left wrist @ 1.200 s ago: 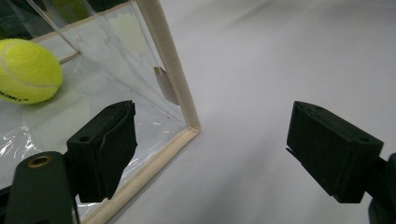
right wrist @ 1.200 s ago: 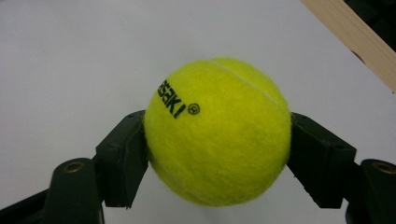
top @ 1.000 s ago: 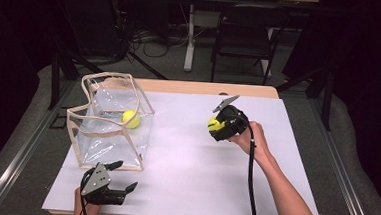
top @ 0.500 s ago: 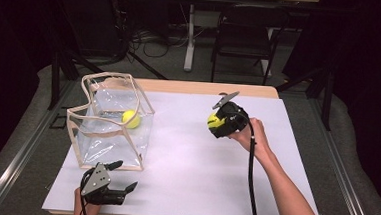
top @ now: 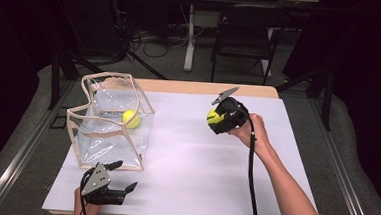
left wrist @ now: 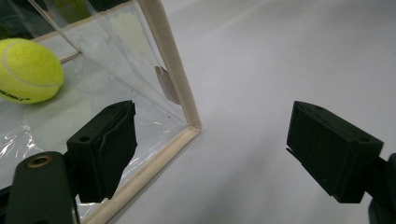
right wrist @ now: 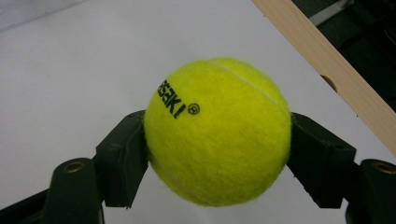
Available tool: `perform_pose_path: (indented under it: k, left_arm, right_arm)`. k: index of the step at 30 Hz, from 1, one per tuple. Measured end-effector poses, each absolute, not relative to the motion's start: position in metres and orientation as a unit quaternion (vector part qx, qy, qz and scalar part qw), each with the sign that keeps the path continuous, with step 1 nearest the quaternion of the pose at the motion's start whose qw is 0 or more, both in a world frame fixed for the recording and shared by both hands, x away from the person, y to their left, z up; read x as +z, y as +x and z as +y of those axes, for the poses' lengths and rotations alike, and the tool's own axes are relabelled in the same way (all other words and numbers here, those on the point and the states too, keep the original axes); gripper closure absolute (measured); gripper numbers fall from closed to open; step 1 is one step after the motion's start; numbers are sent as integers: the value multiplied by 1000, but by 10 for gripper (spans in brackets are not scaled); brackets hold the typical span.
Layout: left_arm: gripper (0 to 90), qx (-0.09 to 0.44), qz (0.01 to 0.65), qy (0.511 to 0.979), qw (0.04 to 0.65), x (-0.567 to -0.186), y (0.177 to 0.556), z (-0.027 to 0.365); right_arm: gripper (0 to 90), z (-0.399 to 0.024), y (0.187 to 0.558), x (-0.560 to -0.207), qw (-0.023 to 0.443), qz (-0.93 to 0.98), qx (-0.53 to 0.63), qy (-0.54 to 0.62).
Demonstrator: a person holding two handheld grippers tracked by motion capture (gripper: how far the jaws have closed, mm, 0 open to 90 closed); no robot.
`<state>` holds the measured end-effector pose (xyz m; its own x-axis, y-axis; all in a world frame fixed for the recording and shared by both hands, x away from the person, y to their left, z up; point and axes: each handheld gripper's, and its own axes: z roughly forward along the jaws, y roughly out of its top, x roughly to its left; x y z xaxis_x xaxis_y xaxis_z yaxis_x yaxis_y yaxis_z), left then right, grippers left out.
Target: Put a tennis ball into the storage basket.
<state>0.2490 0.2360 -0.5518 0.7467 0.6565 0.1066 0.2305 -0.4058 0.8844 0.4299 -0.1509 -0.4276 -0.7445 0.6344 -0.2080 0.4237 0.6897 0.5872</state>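
A yellow tennis ball point(right wrist: 217, 130) is clamped between the black jaws of my right gripper point(right wrist: 217, 158). In the high view this gripper point(top: 216, 119) holds the ball point(top: 212, 116) above the right half of the white table top point(top: 199, 178). A clear plastic bag with beige trim point(top: 110, 120) stands open at the left, and a second tennis ball point(top: 130, 119) lies inside it. My left gripper point(top: 125, 175) rests near the front edge just in front of the bag, jaws open. In its own view the left gripper point(left wrist: 210, 144) straddles the bag's bottom corner point(left wrist: 191, 128), with the inner ball point(left wrist: 28, 70) behind the clear wall.
The table's wooden back edge point(top: 199, 88) runs behind the white sheet. Beyond it stand a chair point(top: 245, 38) and table legs with cables on a dark floor. Bare white surface point(top: 190, 157) stretches between the bag and the right hand.
The right gripper with its ball has drifted very slightly up the picture. The left gripper and the bag have kept still.
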Motion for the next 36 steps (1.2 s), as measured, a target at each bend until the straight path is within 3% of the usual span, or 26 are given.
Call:
perform_pose_path:
  k: [36]
  left_arm:
    - [159,227,275,806,472,-552,249,236]
  right_arm:
    - [265,-137,435,-393,226,897,262,276]
